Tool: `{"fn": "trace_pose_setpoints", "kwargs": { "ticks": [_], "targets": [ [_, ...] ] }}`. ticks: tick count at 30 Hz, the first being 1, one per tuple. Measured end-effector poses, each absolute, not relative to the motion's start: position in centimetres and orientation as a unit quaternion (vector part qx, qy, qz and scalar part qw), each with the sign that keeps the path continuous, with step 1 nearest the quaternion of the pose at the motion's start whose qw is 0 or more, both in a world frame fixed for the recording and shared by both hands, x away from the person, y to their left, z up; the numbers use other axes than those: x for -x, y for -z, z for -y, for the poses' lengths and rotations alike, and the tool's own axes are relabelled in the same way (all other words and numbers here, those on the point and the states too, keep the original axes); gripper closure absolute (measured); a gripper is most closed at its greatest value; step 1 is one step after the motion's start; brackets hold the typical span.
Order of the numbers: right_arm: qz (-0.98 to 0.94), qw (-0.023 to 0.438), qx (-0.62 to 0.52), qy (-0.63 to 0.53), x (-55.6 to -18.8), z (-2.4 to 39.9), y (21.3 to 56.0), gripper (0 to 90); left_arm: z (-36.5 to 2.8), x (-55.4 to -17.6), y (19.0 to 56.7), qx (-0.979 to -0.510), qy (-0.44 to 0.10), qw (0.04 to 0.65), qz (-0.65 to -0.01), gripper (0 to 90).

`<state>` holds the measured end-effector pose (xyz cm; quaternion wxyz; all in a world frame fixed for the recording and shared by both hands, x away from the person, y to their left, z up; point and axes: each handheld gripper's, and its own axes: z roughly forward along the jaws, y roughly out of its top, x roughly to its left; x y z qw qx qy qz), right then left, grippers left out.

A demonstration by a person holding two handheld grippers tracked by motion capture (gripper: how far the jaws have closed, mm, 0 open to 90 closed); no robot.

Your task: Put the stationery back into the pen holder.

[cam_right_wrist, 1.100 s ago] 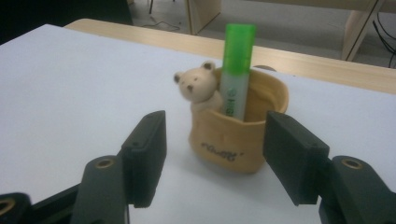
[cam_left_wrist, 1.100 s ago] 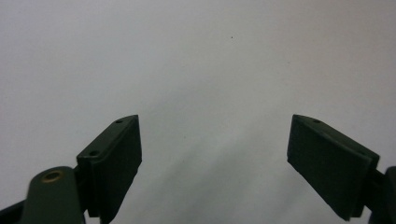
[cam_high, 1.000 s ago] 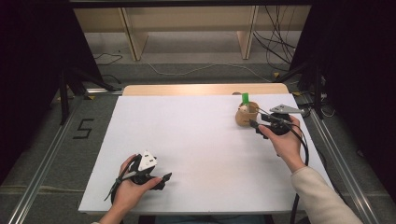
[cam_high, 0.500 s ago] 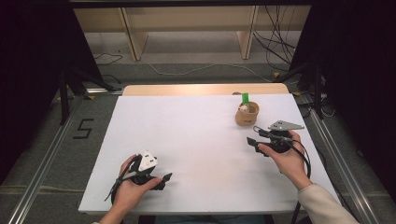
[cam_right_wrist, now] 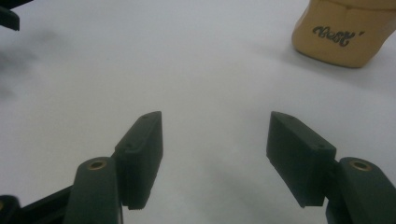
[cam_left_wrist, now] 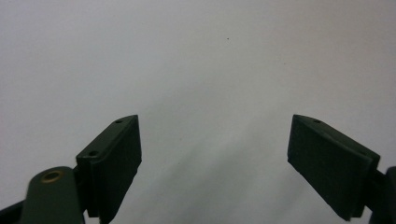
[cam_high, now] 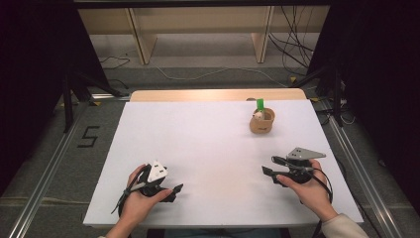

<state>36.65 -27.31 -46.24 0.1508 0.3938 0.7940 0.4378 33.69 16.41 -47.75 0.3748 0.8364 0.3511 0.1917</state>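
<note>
Both grippers, left (cam_high: 171, 191) and right (cam_high: 271, 167), are held empty with fingers apart; the tan cup (cam_high: 261, 122) far right on the white counter (cam_high: 208, 148) could be tipped by a careless reach.

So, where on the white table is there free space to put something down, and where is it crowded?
Most of the white table is bare: the whole left and middle, from the far wooden edge down to the left gripper. The strip between the two grippers is free too. Only the far right is taken, by the tan cup, with the open right gripper nearer the person.
</note>
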Motion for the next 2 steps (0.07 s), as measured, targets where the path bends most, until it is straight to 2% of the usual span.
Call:
{"fn": "trace_pose_setpoints", "kwargs": {
  "ticks": [2],
  "targets": [
    [-0.797,0.149,-0.389,-0.438,-36.26,27.4,46.39,36.5,-15.83,-33.51,47.54,-0.832,-0.187,0.383,-0.355,17.4]
  ]
}}
